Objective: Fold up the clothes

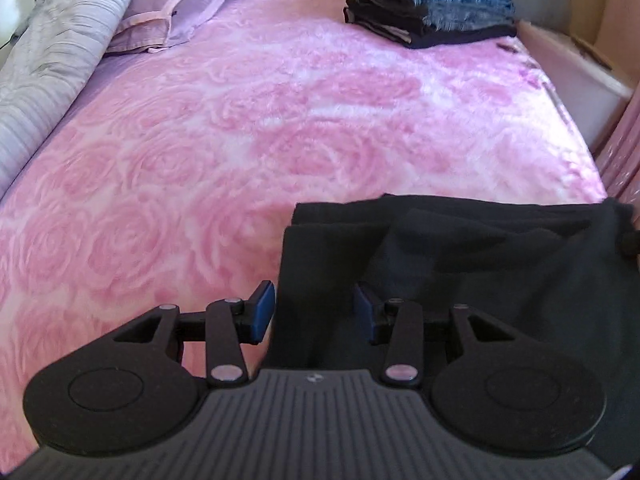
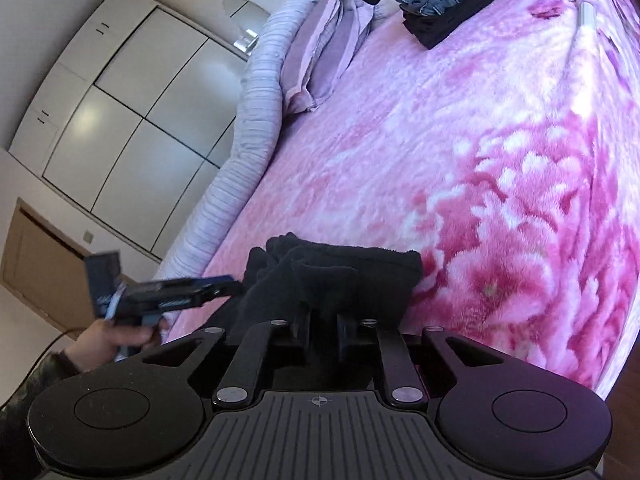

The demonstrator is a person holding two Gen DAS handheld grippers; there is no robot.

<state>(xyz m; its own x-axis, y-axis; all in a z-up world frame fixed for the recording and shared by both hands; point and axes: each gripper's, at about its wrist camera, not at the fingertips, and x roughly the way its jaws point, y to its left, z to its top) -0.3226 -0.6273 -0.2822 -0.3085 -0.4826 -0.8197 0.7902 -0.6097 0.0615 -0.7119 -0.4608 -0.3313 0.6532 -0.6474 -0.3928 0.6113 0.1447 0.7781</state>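
A black garment [image 1: 460,264] lies folded at the near right of the pink rose blanket [image 1: 224,128]. My left gripper [image 1: 316,308] is open, its blue pads [image 1: 264,308] spread around the garment's left edge without pinching it. In the right wrist view my right gripper [image 2: 323,330] is shut on a bunched part of the black garment [image 2: 336,276], holding it just above the blanket [image 2: 460,140]. The left gripper also shows there [image 2: 168,296], held in a hand at the left.
A stack of folded dark and denim clothes [image 1: 428,4] sits at the far right of the bed. A lilac pillow [image 1: 176,12] and a rolled grey quilt [image 1: 52,60] lie along the left. Cardboard boxes [image 1: 592,12] stand beyond the right edge. White wardrobe doors [image 2: 132,120] face the bed.
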